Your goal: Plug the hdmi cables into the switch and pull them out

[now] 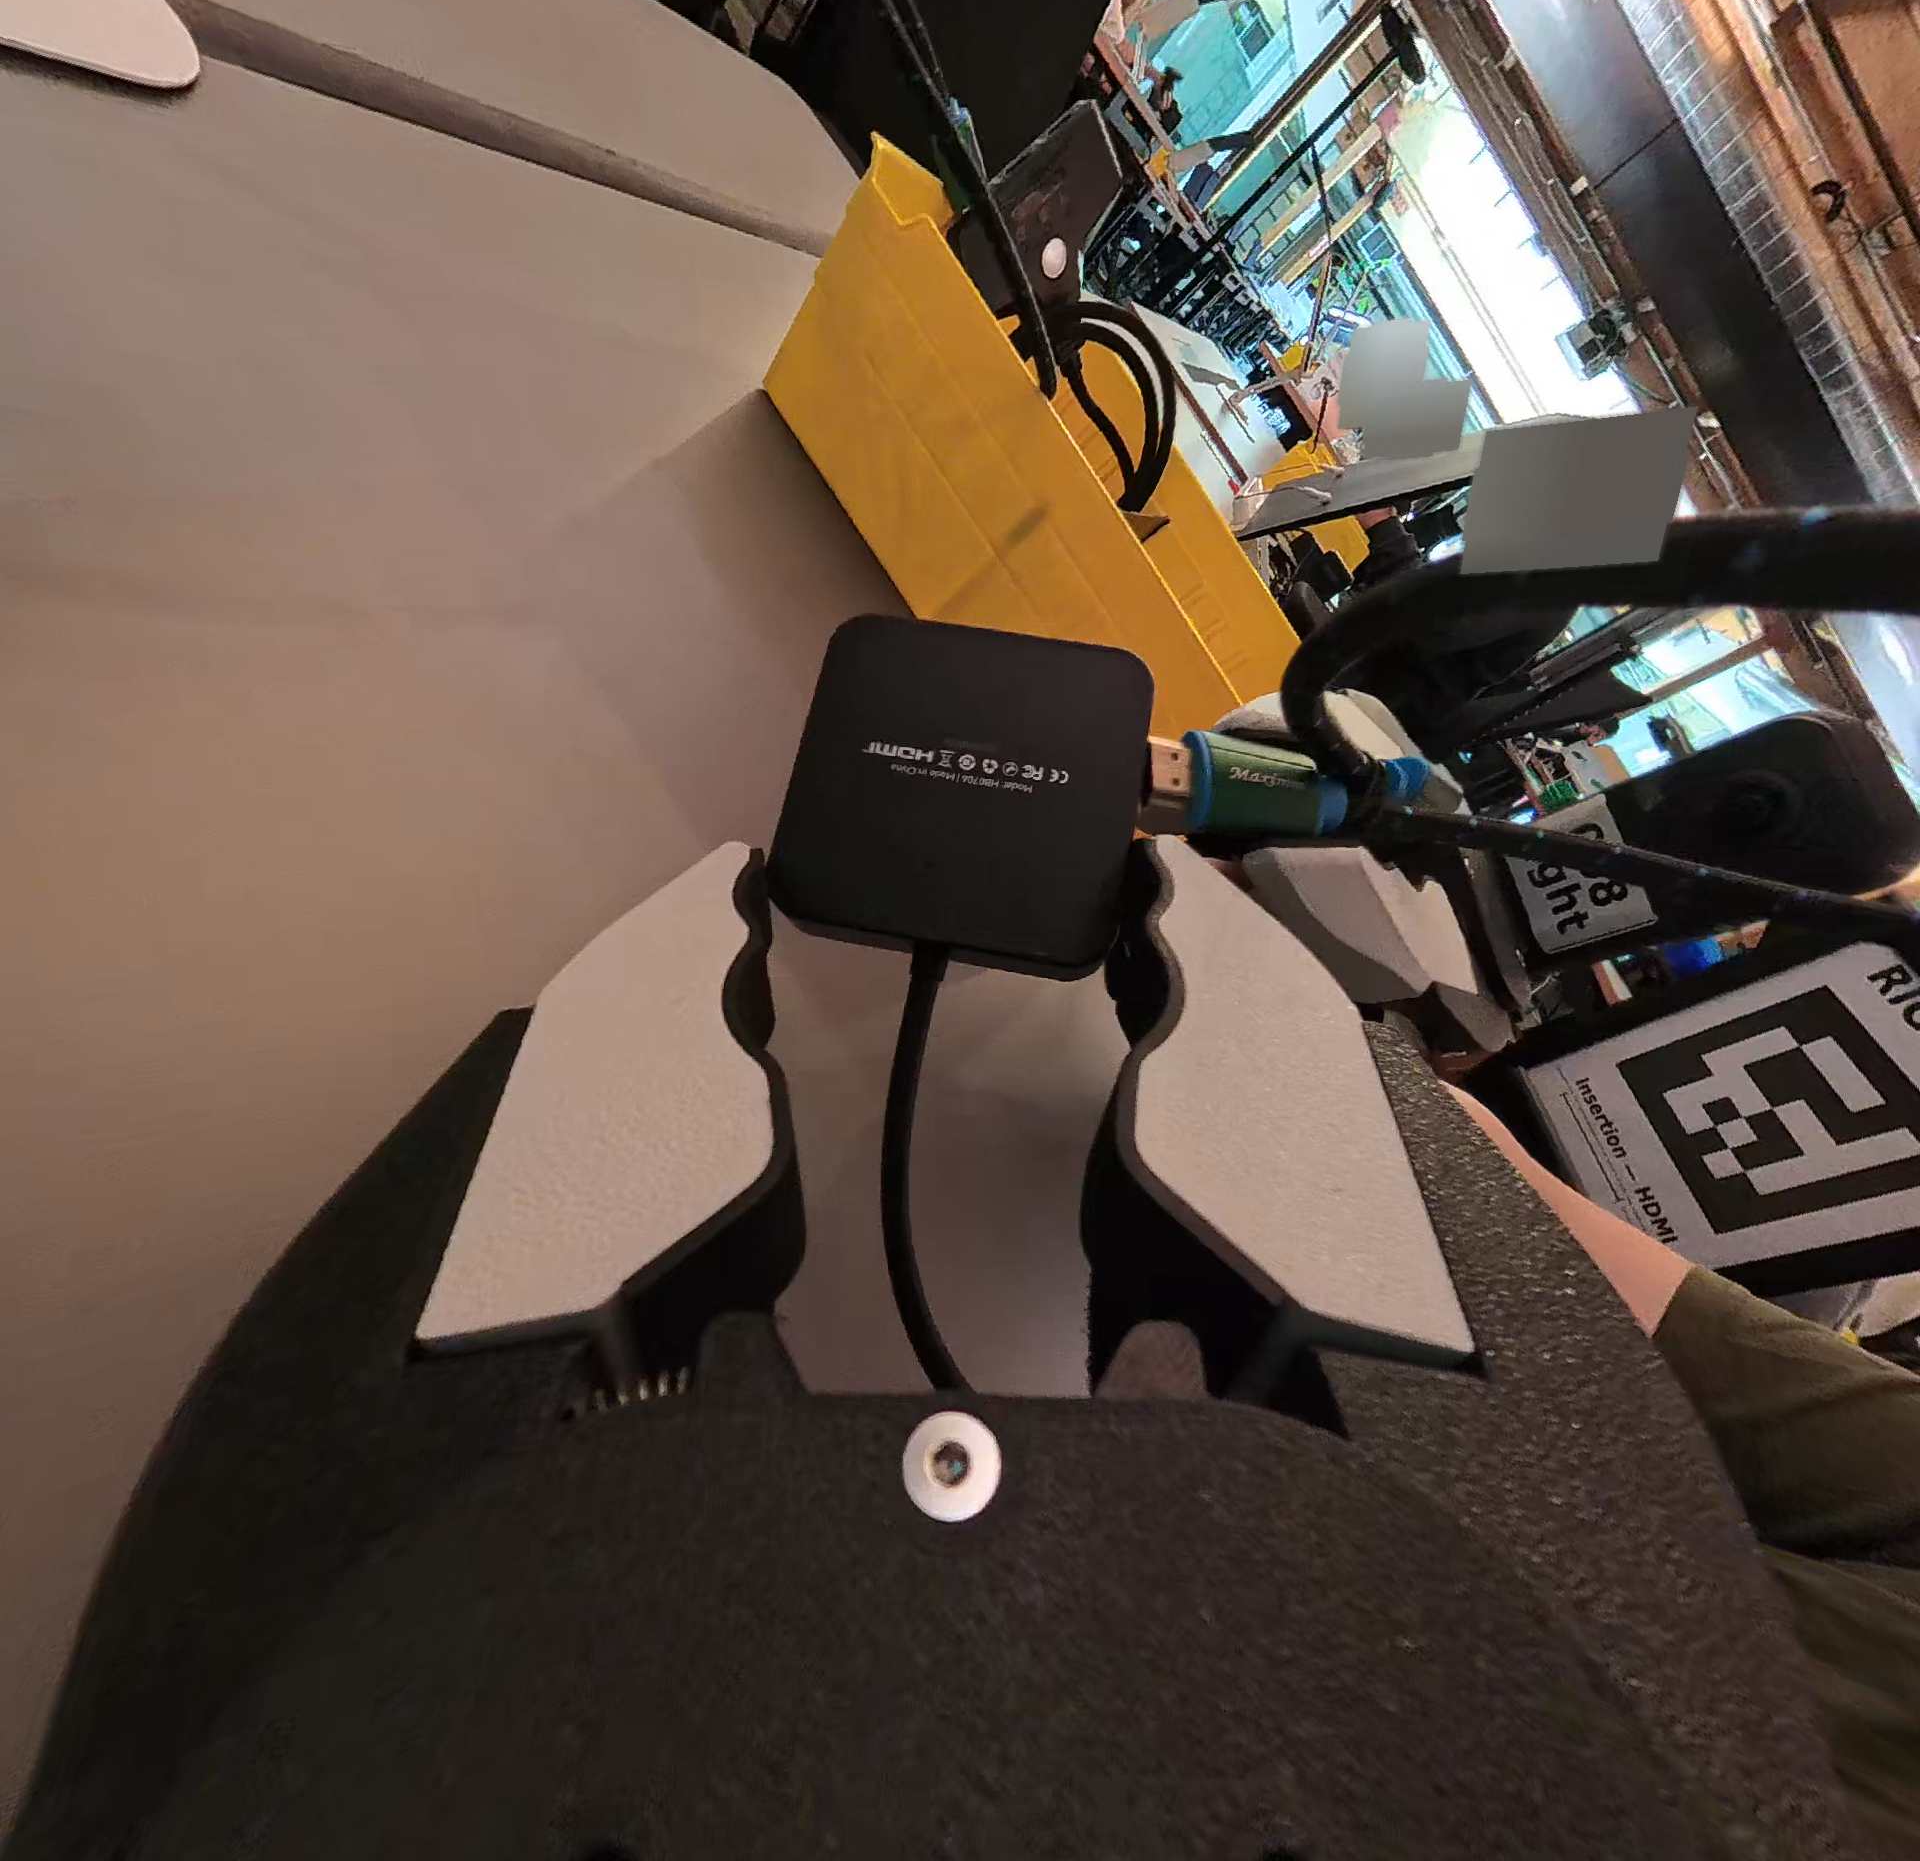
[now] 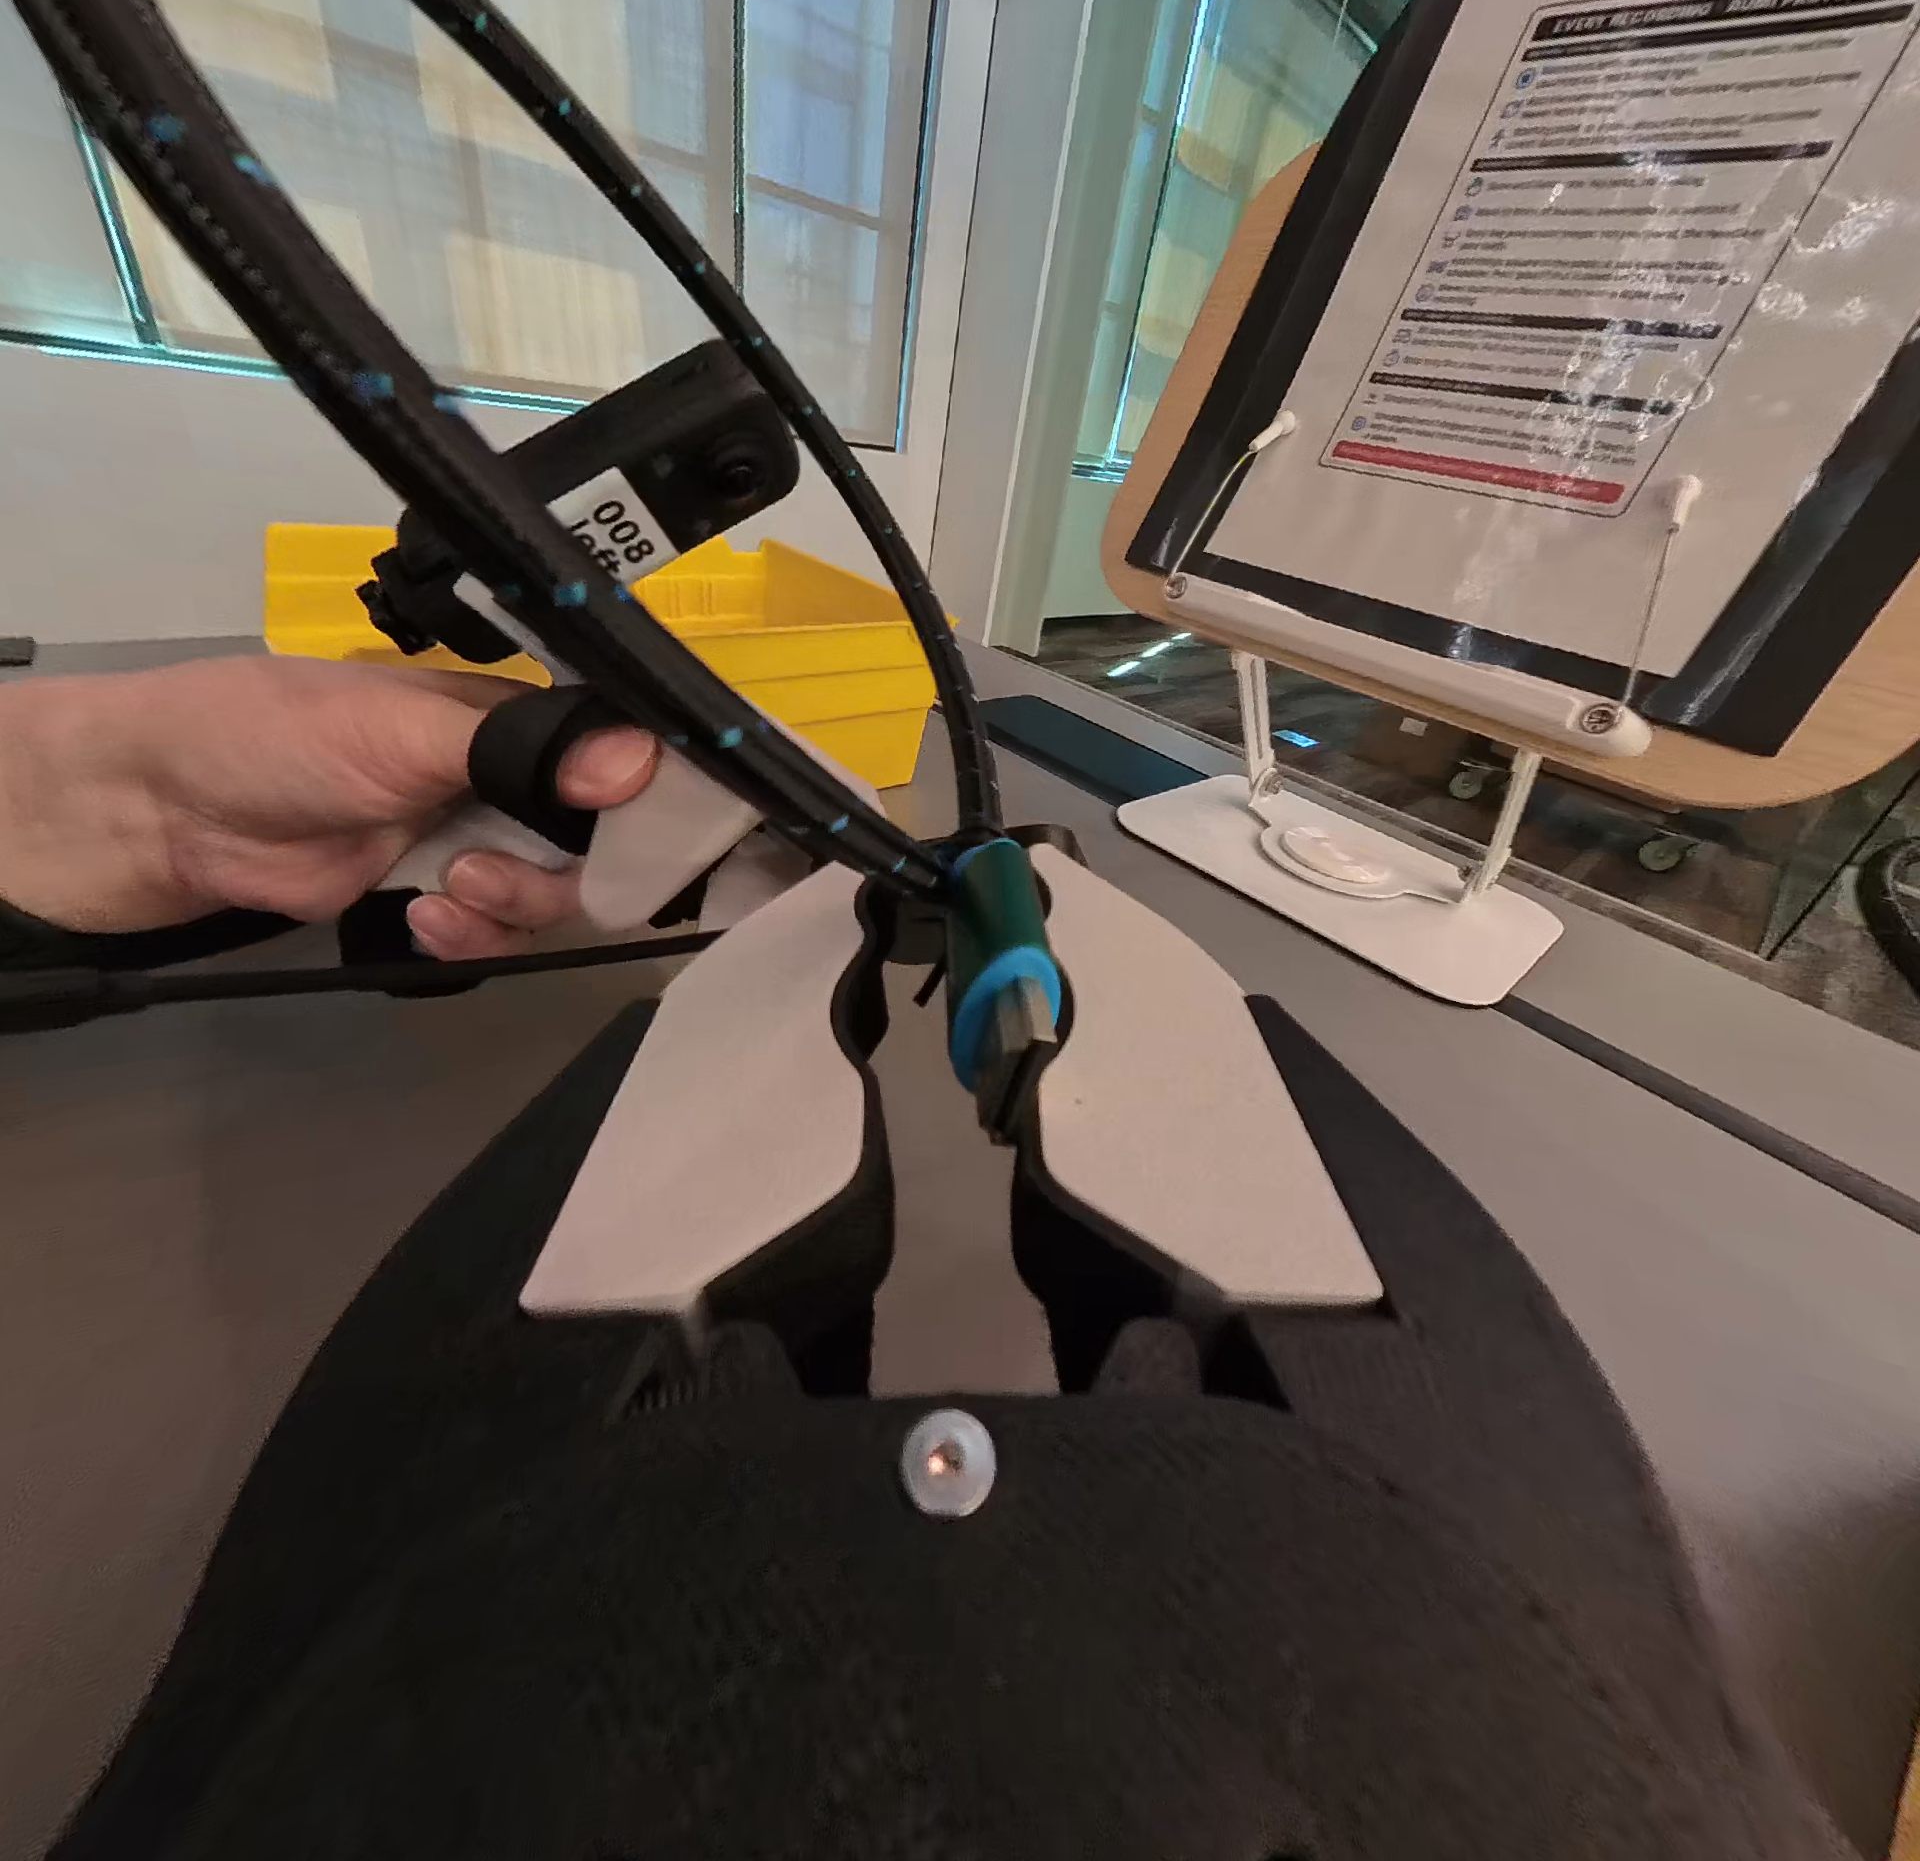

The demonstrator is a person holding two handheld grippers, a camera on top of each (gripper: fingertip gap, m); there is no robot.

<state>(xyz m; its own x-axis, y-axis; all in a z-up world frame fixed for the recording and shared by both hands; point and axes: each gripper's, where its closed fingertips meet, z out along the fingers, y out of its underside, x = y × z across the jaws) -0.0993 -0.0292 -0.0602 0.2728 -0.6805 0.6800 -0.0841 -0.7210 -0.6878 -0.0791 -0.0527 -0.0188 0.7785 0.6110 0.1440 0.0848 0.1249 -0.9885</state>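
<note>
Grippers work together: left gripper [image 1: 948, 912] clamps the black switch [image 1: 961, 793] steady, while right gripper [image 2: 961, 928] pinches the green HDMI plug [image 2: 1003, 964], its metal tip near the side port.

Both grippers matched: left gripper [image 1: 951, 907] and right gripper [image 2: 951, 938] had textured black bodies, pale grey finger plates [image 1: 623, 1115] with wavy black inner edges, one white-ringed screw [image 1: 951, 1466] at centre; black camera [image 2: 665, 461] with white sticker topped each; olive sleeve [image 1: 1808, 1396] was worn.
</note>
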